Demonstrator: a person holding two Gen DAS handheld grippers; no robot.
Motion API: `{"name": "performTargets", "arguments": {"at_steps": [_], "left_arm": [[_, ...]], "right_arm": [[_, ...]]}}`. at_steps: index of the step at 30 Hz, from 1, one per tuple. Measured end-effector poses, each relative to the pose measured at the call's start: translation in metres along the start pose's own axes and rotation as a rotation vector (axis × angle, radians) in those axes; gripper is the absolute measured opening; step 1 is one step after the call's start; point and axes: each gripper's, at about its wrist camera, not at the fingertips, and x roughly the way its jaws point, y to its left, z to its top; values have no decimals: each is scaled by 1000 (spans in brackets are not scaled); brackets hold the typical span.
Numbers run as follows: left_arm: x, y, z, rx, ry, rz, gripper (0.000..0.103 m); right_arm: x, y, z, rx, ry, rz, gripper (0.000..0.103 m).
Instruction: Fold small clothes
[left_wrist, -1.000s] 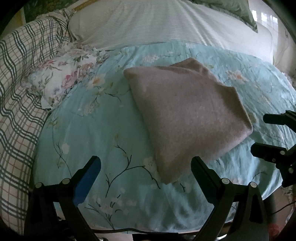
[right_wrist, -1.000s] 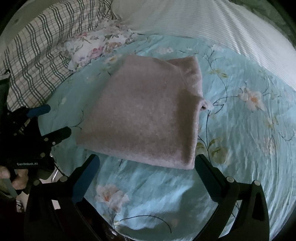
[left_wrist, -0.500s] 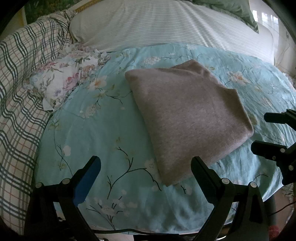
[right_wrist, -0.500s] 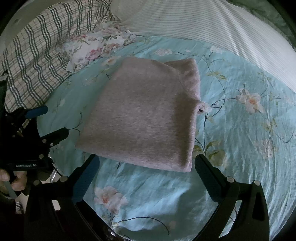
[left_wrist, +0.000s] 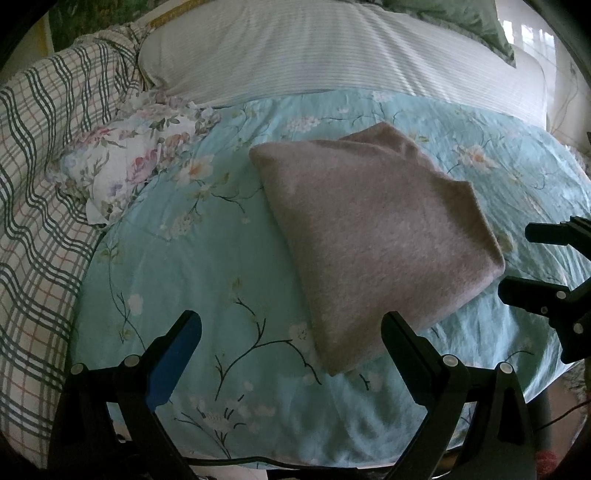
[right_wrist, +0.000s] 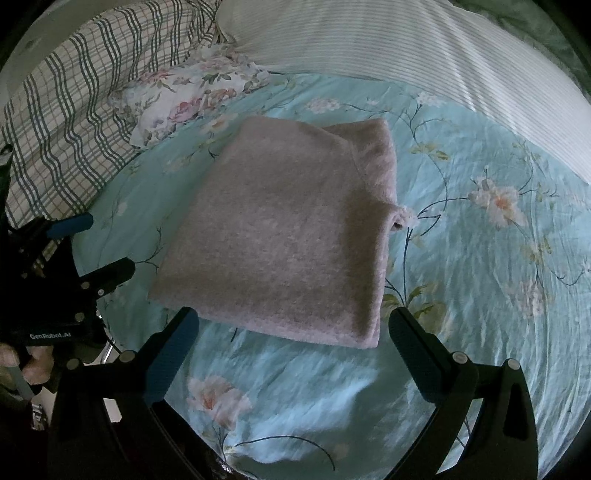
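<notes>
Grey fleece garment (left_wrist: 373, 236) lies folded flat on the floral sheet (left_wrist: 207, 280), at twelve o'clock from both tongs. Left gripper (left_wrist: 291, 332) and right gripper (right_wrist: 293, 328) hover spread wide, empty. Folding looks finished; next comes setting it aside.

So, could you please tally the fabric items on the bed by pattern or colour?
Grey folded garment: 1
Rose-print cloth: 1
Plaid blanket: 1
Striped white cover: 1
Turquoise floral sheet: 1
Green pillow: 1
Total: 6
</notes>
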Motion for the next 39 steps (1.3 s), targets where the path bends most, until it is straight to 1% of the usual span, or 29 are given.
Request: {"name": "performTargets", "arguments": {"at_steps": [26,39], "left_arm": [[0,2,0,-8,-3,-1,98],[-3,-1,1,-11,-7,1,98]], "right_arm": [[0,1,0,4,-3,-2,102],[-3,9,-1,9,-7,-2,102]]}}
